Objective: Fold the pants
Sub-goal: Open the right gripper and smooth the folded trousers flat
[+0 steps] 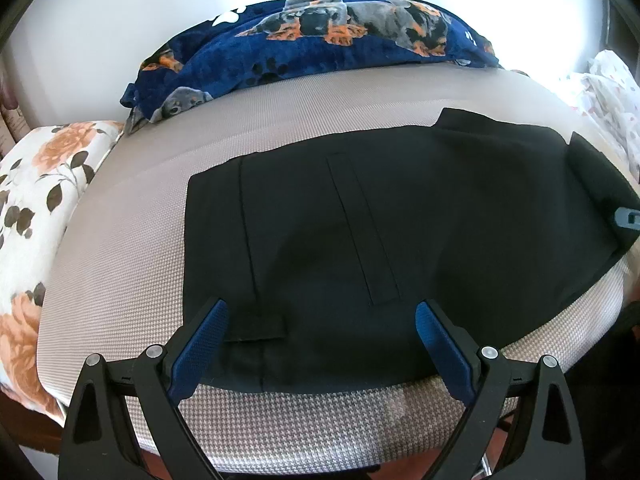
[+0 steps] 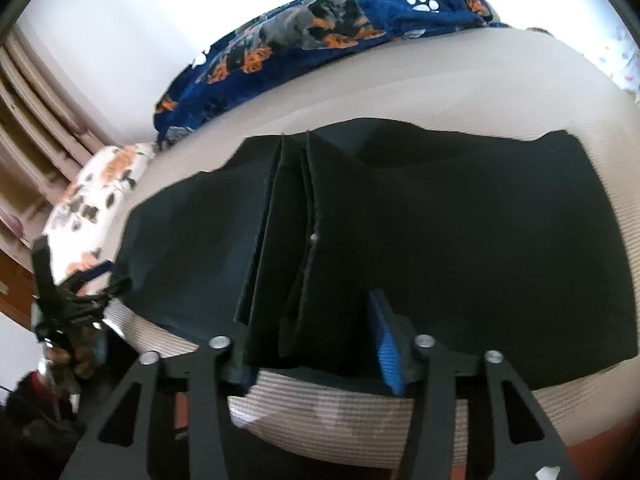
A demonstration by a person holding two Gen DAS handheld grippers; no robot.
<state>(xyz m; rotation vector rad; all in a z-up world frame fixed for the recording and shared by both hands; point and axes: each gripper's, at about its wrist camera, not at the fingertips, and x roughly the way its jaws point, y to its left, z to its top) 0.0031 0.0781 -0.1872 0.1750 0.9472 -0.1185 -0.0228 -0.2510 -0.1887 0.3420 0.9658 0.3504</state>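
- Plainly, the left gripper [image 1: 322, 320] stood wide open, its blue pads [image 1: 200, 344] well apart and holding nothing; it hovered over the near edge of the pants [image 1: 380, 220].
- The right gripper [image 2: 316, 320] had its jaws partly closed around a raised bunch of black cloth; the right pad [image 2: 386, 340] lay against the folds, while the left pad was hidden behind them, so a firm pinch could not be confirmed.
- The pants lay spread across the mattress [image 1: 132, 240], reaching its near edge; in the right wrist view [image 2: 480, 240] several layers stood up as pleats between the fingers.
- A small belt loop [image 1: 256, 326] showed beside the left pad.
- Beyond the pants, a blue dog-print blanket [image 1: 320, 40] lay bunched along the far edge of the mattress.
- A floral pillow [image 1: 40, 200] sat at the left end, touching the mattress.
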